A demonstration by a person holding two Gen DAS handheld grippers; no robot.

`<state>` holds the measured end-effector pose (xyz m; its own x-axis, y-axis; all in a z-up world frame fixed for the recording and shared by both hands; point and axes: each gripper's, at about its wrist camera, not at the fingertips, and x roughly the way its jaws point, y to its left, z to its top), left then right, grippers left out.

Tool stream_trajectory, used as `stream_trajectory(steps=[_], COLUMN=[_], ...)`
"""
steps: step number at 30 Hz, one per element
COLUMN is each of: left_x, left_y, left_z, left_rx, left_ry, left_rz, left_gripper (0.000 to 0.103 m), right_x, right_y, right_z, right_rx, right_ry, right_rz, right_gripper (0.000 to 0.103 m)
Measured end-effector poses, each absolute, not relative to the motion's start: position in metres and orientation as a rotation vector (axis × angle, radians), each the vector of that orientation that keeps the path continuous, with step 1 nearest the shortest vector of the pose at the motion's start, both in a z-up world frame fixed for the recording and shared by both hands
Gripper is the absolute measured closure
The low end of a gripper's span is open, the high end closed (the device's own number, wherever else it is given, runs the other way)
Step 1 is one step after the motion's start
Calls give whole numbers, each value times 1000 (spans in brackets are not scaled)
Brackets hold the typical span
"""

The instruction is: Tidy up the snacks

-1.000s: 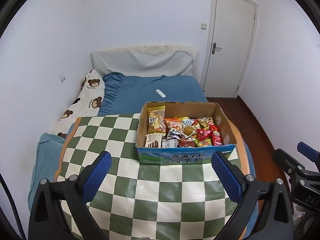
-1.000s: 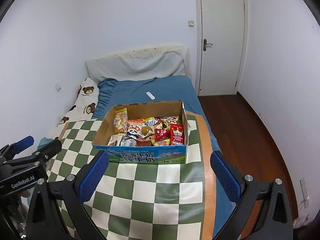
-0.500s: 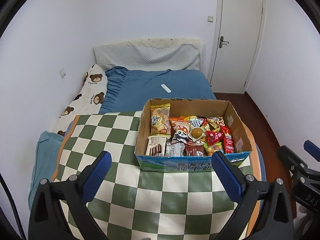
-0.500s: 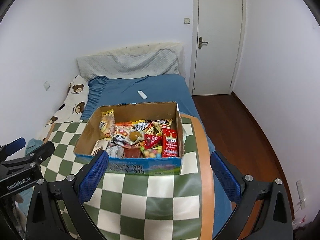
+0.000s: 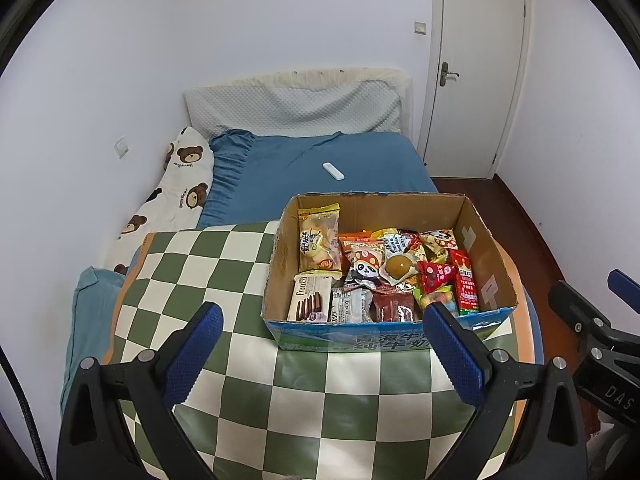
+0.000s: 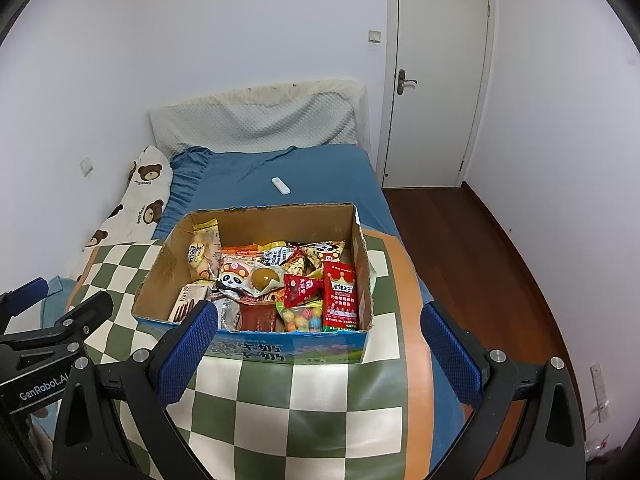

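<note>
White walls and a closed door (image 5: 476,76) enclose a small bedroom; a bed with a blue sheet (image 5: 320,164) runs along the left wall, and a green-and-cream checked cloth (image 5: 224,264) covers its near end.

Left wrist view: cardboard box (image 5: 486,264) sits on the checked cloth, toward the right side of the bed. Snacks fill it: a yellow bun packet (image 5: 318,240) stands against the far-left corner, a wafer packet (image 5: 310,300) lies in the near-left corner, a panda-print packet (image 5: 362,266) lies mid-box, and a tall red packet (image 5: 466,284) leans along the right wall. A white remote (image 5: 333,170) lies on the blue sheet beyond the box; a bear-print pillow (image 5: 176,196) lies by the wall. Left gripper (image 5: 320,352) hangs above the cloth just short of the box, jaws spread wide, nothing between them. Part of the right gripper shows at the right edge.

Right wrist view: same box (image 6: 248,216) appears slightly left of centre, its printed blue front facing the camera. The tall red packet (image 6: 339,296) stands in the near-right corner, with a bag of coloured candy balls (image 6: 302,316) beside it and a red triangular packet (image 6: 300,288) behind that. Right gripper (image 6: 318,350) hovers over the cloth just before the box front, jaws wide apart and empty. Left gripper (image 6: 52,328) is visible at the left edge, beside the box.
</note>
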<state>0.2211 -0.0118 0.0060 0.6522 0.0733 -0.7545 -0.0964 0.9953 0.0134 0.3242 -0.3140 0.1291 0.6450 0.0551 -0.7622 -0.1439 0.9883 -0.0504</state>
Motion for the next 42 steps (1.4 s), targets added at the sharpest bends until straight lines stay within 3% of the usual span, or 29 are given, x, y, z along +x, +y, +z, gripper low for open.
stream_trajectory(steps=[42], left_x=[215], left_y=[-8], left_z=[9], left_rx=[-30], left_ry=[850], left_rz=[98], left_gripper=[1], right_x=[319], right_y=[-319], right_z=[124], right_rx=[-92], right_ry=[881], right_rz=[132], right_gripper=[0])
